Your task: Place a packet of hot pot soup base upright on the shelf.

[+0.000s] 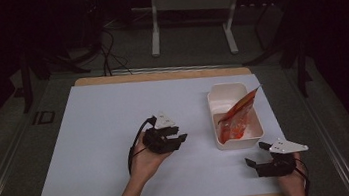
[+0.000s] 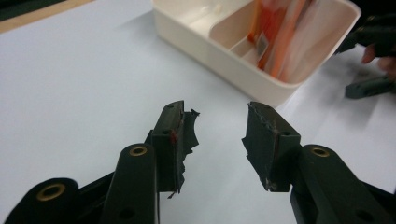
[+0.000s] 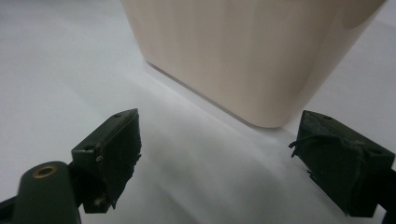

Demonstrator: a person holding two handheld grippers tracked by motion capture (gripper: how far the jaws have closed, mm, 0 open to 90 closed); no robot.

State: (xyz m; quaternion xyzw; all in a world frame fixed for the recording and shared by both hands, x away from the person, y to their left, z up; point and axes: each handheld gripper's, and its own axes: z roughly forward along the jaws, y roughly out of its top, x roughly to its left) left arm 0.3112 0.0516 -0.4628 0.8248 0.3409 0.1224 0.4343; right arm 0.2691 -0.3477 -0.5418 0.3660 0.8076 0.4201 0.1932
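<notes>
One orange snack packet (image 1: 237,115) leans inside the white plastic bin (image 1: 215,118) on the bench (image 1: 100,122), its top corner poking above the rim. It looks light, crinkly and slippery, best pinched at that free upper edge. Both the left hand-held gripper (image 1: 176,137) and right hand-held gripper (image 1: 256,154) stand agape and empty near the bin, whose wall crowds any low approach.

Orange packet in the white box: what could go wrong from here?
1. The orange packet leans out over the rim of the white box, so it may tip out if the box is nudged.
2. The right tongs sit open close to the box's corner; a push could slide the light box across the white mat.
3. The left tongs show torn padding, so grip may slip.
</notes>
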